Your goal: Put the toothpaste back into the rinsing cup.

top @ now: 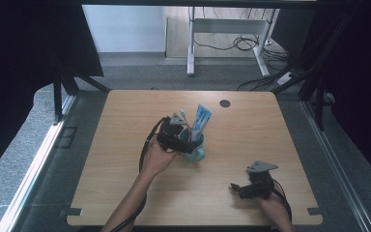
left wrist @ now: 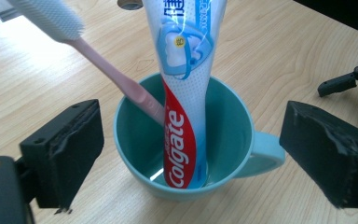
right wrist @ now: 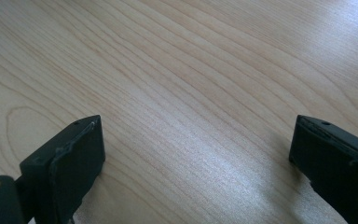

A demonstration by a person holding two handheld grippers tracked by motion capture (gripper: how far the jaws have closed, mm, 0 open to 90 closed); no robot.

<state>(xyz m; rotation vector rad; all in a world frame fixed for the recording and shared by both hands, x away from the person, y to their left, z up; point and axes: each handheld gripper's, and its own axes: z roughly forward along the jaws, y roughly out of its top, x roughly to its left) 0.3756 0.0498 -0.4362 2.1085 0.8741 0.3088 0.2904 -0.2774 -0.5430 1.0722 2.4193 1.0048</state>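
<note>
Two grippers worked one table (top: 125,193). Nearest, the right gripper (top: 235,188) rested on bare wood, jaws spread, holding nothing. Farther in, the left gripper (left wrist: 191,154) stood spread around one teal mug (left wrist: 233,140) at mid-table, pads clear of it. The mug held one pink toothbrush (left wrist: 116,77) and one tube (left wrist: 186,93) reading "Colgate".

The tube (left wrist: 186,93) carries the brand "Colgate" in white letters on its red band, reading upward from 6 o'clock. Blue characters near its top at 12 o'clock are cut off, unreadable.
</note>
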